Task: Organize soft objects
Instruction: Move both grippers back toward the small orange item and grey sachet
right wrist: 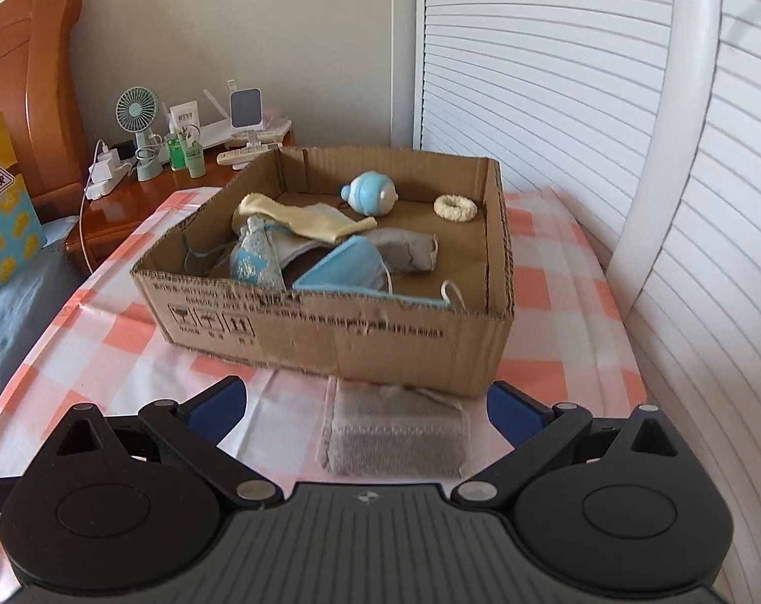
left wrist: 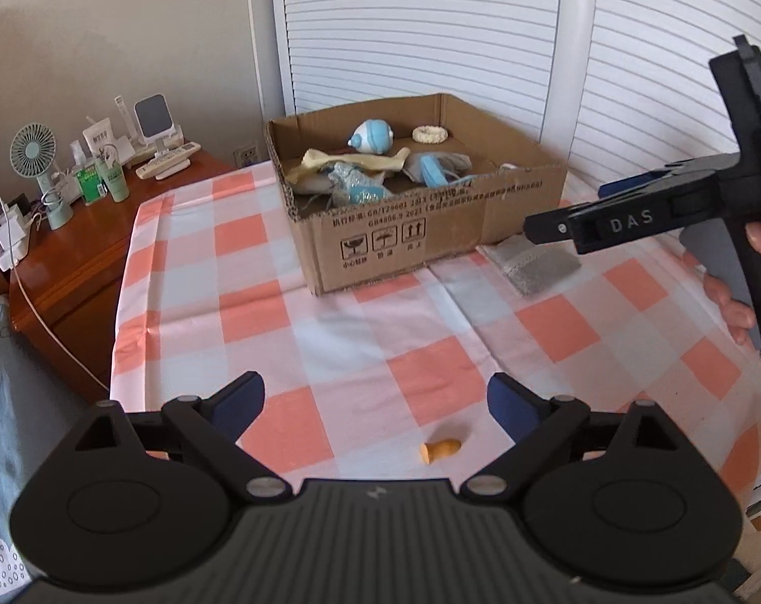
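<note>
The cardboard box (right wrist: 330,337) on the checkered tablecloth (left wrist: 330,332) holds a blue round toy (right wrist: 369,195), a cream scrunchie (right wrist: 455,208), a yellow cloth (right wrist: 300,221), a blue face mask (right wrist: 350,267) and grey socks (right wrist: 405,249). A folded grey sock (right wrist: 398,435) lies just outside the box, between the spread fingers of the empty right gripper (right wrist: 365,402). The left gripper (left wrist: 375,397) is also spread and empty, with a small orange piece (left wrist: 440,450) on the tablecloth near it.

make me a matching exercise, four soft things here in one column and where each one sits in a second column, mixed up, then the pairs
Things
1. grey folded cloth
2. orange earplug
3. cream hair scrunchie
4. blue face mask

Places
A. inside the cardboard box, far right corner
B. on the checked tablecloth, between the left gripper's open fingers
C. inside the box, near its front wall
D. on the tablecloth, outside the box's front wall, below the right gripper

Pairs: 1-D, 2-B, 3-A, 4-C
</note>
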`<action>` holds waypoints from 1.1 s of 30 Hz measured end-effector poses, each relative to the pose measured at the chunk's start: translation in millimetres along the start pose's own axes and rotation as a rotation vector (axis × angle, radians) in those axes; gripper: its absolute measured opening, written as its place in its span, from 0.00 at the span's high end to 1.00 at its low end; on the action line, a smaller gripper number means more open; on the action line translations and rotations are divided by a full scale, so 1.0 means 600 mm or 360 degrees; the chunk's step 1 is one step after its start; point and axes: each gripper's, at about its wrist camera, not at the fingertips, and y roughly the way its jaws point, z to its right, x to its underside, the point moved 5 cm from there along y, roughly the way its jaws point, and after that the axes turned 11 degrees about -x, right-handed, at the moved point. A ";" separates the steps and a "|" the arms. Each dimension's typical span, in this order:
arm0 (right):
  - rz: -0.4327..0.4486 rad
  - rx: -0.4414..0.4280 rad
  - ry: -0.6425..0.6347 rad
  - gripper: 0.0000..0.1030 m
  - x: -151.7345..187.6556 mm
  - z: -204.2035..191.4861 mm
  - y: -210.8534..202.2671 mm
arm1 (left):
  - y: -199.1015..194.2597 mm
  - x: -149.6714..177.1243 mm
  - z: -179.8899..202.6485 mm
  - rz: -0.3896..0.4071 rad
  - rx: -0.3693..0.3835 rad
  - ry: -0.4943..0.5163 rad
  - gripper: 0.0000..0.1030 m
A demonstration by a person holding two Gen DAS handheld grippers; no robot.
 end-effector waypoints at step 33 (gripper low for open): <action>-0.0069 0.0084 -0.0059 0.00 0.159 0.015 -0.003 | 0.055 0.084 0.103 -0.0248 -0.0052 -0.0180 0.55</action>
